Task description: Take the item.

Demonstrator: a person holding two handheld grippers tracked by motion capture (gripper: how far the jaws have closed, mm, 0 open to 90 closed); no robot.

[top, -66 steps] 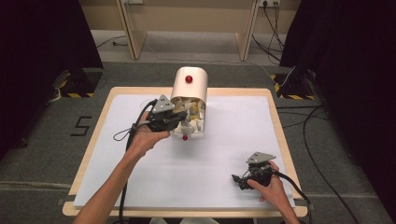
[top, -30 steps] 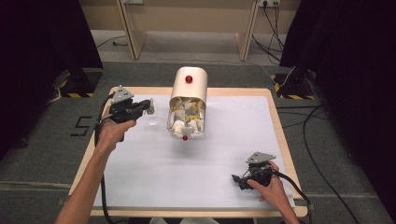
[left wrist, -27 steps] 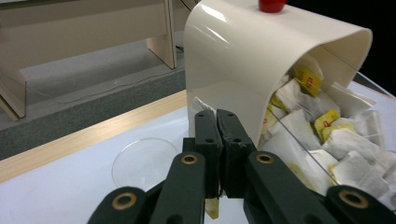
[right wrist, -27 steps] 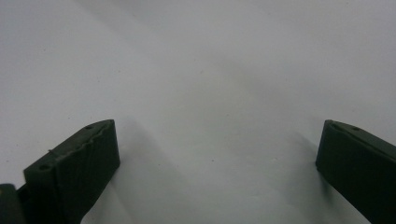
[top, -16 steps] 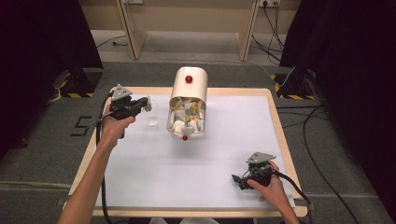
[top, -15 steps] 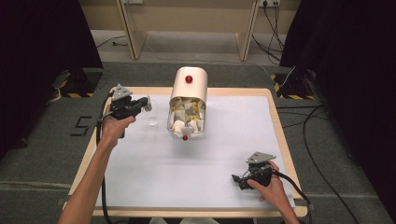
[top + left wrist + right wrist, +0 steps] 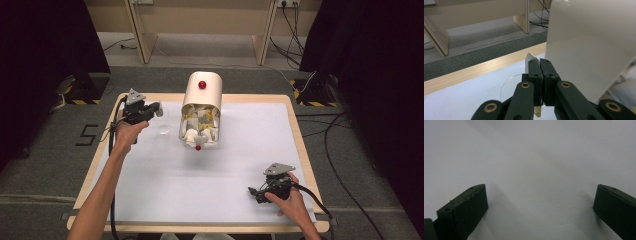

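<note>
Seemingly left claw (image 7: 539, 72) pinching packet (image 7: 530, 58), right claw (image 7: 540, 202) wide.

A dark "5" (image 7: 88, 135) is marked on the floor (image 7: 45, 165). It lies left of the desk (image 7: 295, 130).

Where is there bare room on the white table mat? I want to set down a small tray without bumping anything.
The widest free patch of the white mat lies between the cream bread-bin-shaped container and the near edge, left of the right gripper. The mat's far right is bare too. Crowded: the far left, where the left gripper, shut on a small white packet, hangs over a clear round dish.
</note>
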